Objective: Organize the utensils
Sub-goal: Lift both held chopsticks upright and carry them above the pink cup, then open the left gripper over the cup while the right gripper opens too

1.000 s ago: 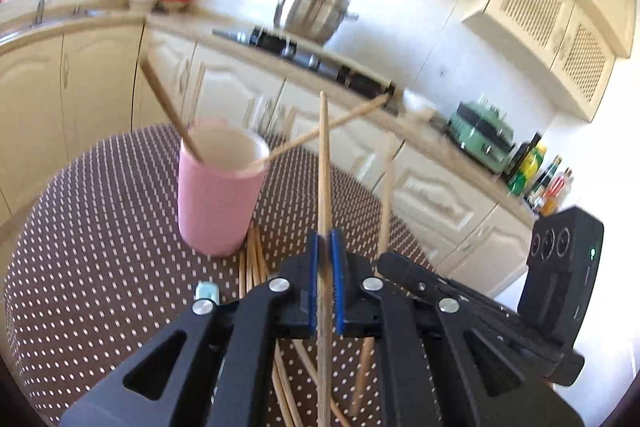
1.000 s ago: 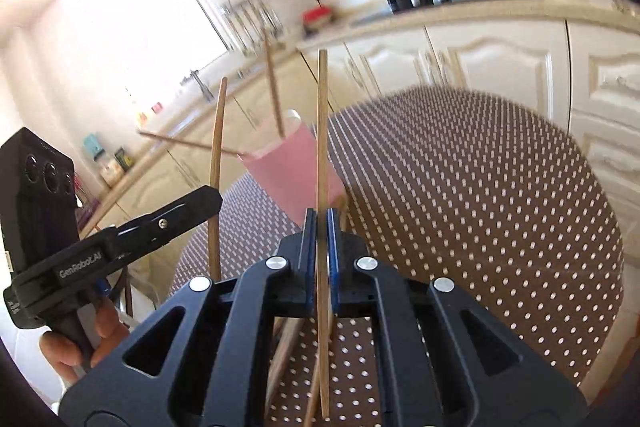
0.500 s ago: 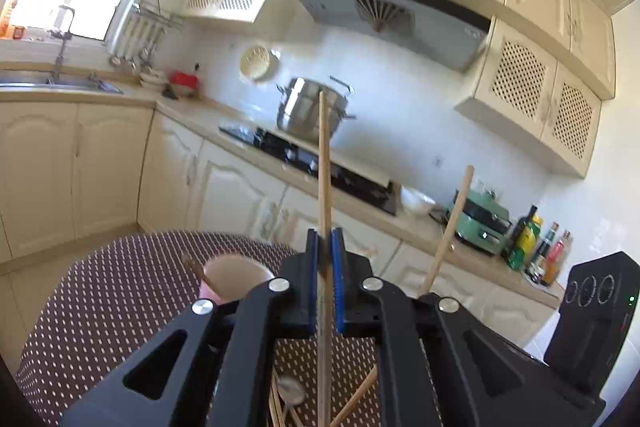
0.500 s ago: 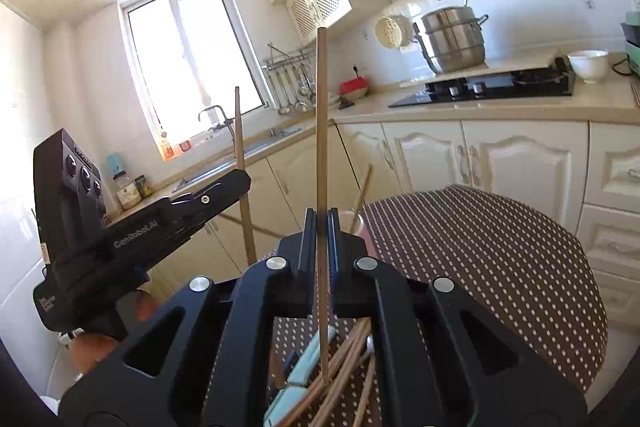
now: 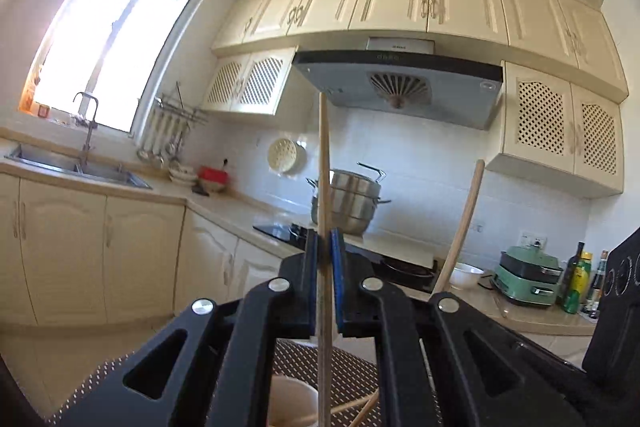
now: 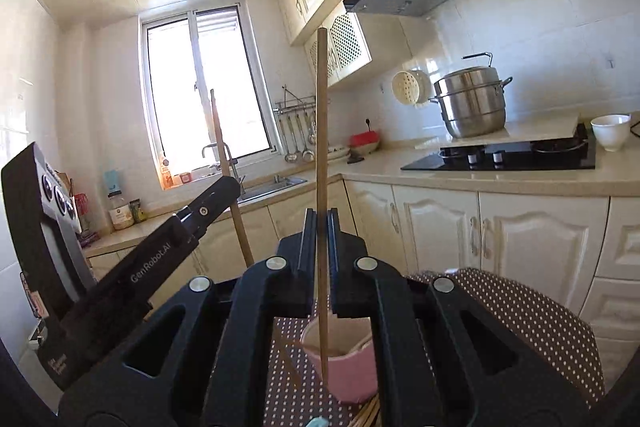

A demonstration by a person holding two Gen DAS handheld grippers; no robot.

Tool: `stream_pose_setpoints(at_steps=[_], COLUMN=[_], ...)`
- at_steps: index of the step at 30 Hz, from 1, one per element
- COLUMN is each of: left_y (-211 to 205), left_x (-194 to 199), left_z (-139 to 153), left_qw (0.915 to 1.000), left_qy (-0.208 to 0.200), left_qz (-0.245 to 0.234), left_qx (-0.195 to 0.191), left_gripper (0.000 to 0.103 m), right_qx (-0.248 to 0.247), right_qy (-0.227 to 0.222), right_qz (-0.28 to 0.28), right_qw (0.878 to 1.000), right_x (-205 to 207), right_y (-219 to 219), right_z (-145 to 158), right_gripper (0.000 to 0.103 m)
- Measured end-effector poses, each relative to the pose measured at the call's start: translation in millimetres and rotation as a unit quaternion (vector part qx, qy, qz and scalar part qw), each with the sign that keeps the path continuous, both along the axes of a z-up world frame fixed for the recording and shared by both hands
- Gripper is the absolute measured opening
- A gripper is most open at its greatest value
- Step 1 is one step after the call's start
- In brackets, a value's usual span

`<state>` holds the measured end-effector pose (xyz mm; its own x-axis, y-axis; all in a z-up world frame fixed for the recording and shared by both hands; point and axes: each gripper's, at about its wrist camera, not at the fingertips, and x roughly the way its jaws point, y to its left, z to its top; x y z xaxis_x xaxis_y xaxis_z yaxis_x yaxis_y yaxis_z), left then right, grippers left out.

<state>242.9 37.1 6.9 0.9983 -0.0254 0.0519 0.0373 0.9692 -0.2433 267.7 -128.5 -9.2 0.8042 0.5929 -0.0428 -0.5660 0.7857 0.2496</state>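
Note:
My left gripper (image 5: 325,247) is shut on an upright wooden chopstick (image 5: 323,155). Below it, at the frame's bottom edge, shows the pale inside of the pink cup (image 5: 292,397), with chopsticks (image 5: 352,407) leaning in it. My right gripper (image 6: 321,227) is shut on its own upright chopstick (image 6: 321,115), whose lower end hangs in front of the pink cup (image 6: 352,371) on the dotted table. In the right wrist view the left gripper (image 6: 216,195) rises at the left with its chopstick (image 6: 224,155). The right gripper's chopstick (image 5: 464,223) slants at the right of the left wrist view.
The brown polka-dot tablecloth (image 6: 520,315) covers the round table. Loose chopsticks (image 6: 368,415) lie by the cup's base. Behind are cream cabinets, a counter with a hob (image 6: 500,157), a steel pot (image 6: 472,103), a white bowl (image 6: 610,131) and a sink (image 5: 76,167).
Both grippers have risen and tipped up to level, each keeping its chopstick. The pink cup has dropped to the bottom of both views, and the upper cabinets and hood have come into sight.

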Motion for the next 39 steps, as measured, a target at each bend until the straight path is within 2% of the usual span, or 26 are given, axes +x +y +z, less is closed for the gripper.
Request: stream_pose_setpoints(at_steps=[4, 11, 16, 24, 27, 28, 33, 39], left_y=[-0.6, -2.0, -2.9, 3.4, 4.4, 4.1, 1.9, 5.8], left_x=[7.1, 27.5, 41.2, 49.0, 48.4, 47.3, 38.1, 28.3], left_z=[0.7, -8.8, -20.2, -37.3, -38.7, -38.4, -34.9, -32.4], left_qw=[0.9993, 0.9978, 0.9980, 0.9979, 0.9975, 0.9975, 0.9972, 0.9969], left_qy=[-0.024, -0.027, -0.009, 0.046, 0.058, 0.059, 0.060, 0.071], left_qz=[0.027, 0.059, 0.062, 0.045, 0.040, 0.040, 0.040, 0.032], left_qx=[0.012, 0.010, 0.013, 0.001, 0.001, 0.002, 0.018, 0.012], left_gripper=[0.007, 0.007, 0.007, 0.008, 0.015, 0.022, 0.029, 0.037], right_qx=[0.007, 0.005, 0.002, -0.003, -0.007, -0.008, -0.016, -0.021], right_qy=[-0.012, -0.016, -0.008, 0.007, 0.011, 0.012, 0.015, 0.020], right_qz=[0.000, -0.005, -0.011, -0.008, -0.009, -0.010, -0.017, -0.031], right_qw=[1.000, 1.000, 1.000, 1.000, 1.000, 1.000, 1.000, 0.999], right_x=[13.8, 28.9, 33.2, 33.3, 31.3, 30.2, 25.2, 17.3], right_y=[5.1, 14.7, 15.9, 20.1, 21.9, 22.4, 23.8, 24.5], right_z=[0.4, -10.4, -19.0, -26.7, -28.1, -28.3, -28.2, -28.3], right_gripper=[0.006, 0.006, 0.006, 0.006, 0.006, 0.006, 0.006, 0.006])
